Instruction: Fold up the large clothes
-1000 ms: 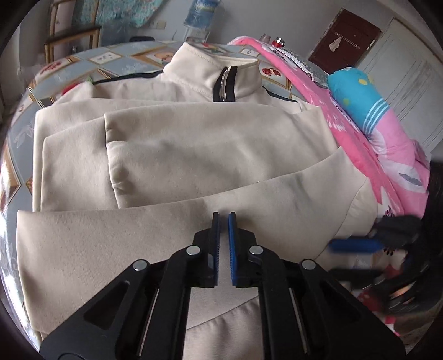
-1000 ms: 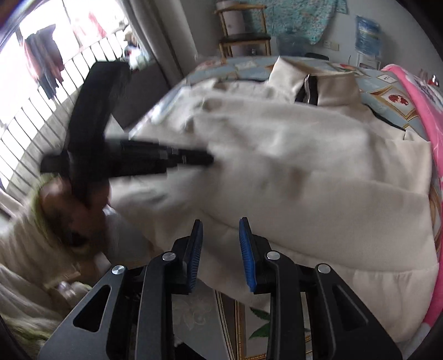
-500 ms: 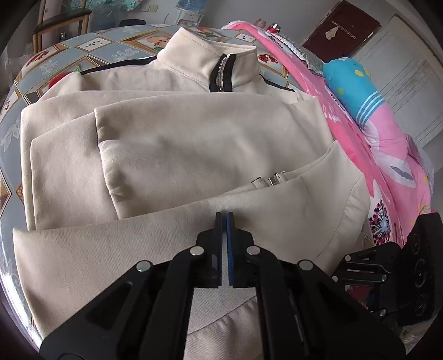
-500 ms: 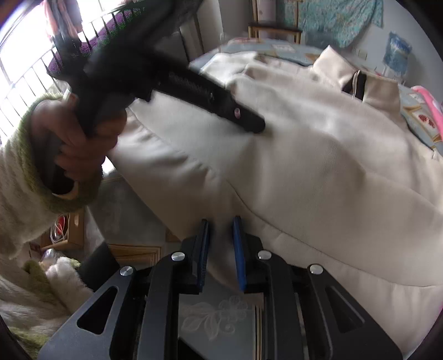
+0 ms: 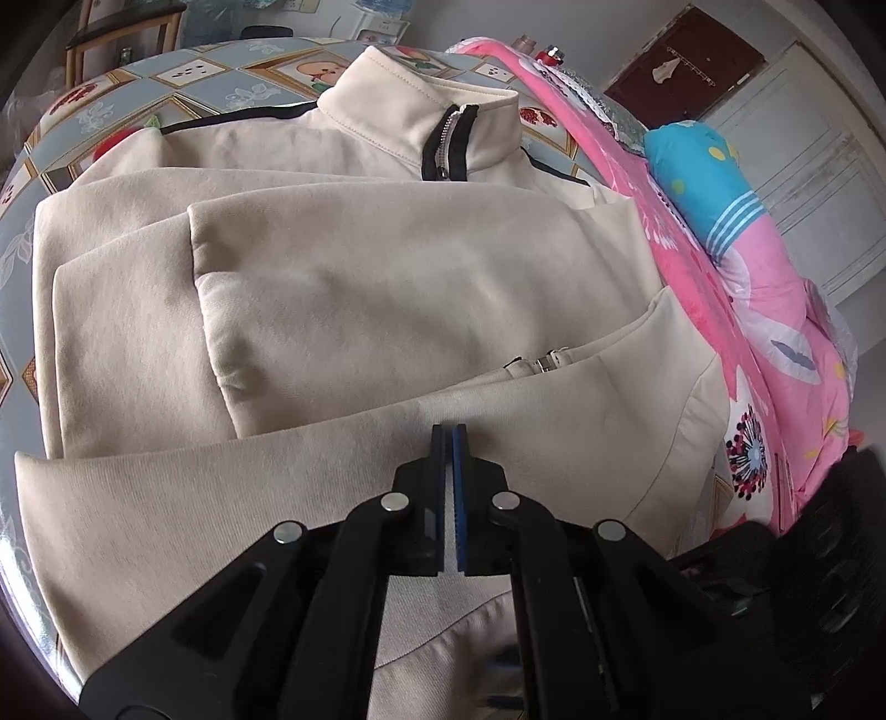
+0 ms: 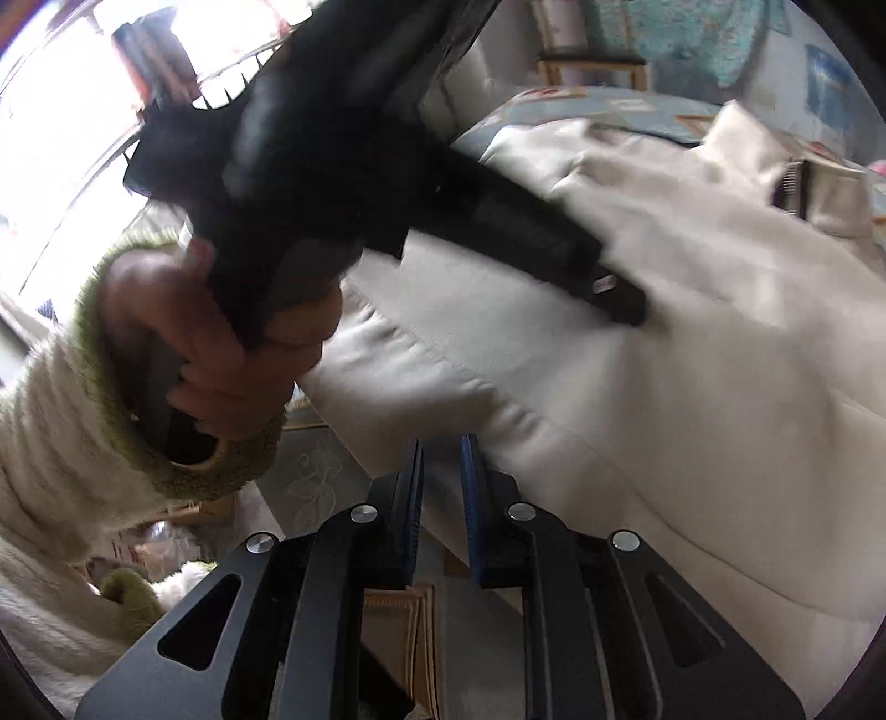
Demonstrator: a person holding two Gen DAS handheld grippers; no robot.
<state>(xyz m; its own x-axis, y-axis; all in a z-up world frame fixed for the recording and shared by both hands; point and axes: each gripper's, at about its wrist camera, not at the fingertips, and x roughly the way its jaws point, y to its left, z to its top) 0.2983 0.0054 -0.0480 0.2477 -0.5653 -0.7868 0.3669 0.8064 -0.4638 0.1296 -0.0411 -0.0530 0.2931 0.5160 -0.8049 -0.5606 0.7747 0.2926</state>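
- On the bench [image 5: 183, 72], with its patterned cloth, my cream jacket [image 5: 387, 288] lies spread, collar [image 5: 421, 133] at the far end and zipper up.
- Both sleeves are folded across the body; the near one runs right under my left hand-held gripper [image 5: 449, 437].
- Left hand-held gripper: pads nearly together, only a thin slit of cream showing between them. It sits right on the sleeve, but I cannot tell whether it has pinched any cloth.
- Right hand-held gripper [image 6: 441, 448]: a narrow gap between the pads, at the jacket's near edge [image 6: 443, 387]. Cream cloth shows in that gap, though I cannot tell if it is gripped.
- From the right wrist view, my left hand [image 6: 221, 343] clutches its tool's black handle, blurred, tip resting on the jacket.
- From the left wrist view, the right tool shows as a black shape at the lower right.
- Pink blanket [image 5: 720, 310] lies along the jacket's right side, a blue bundle [image 5: 698, 171] on top of it.
- Chair [image 5: 122, 27] stands beyond the bench.
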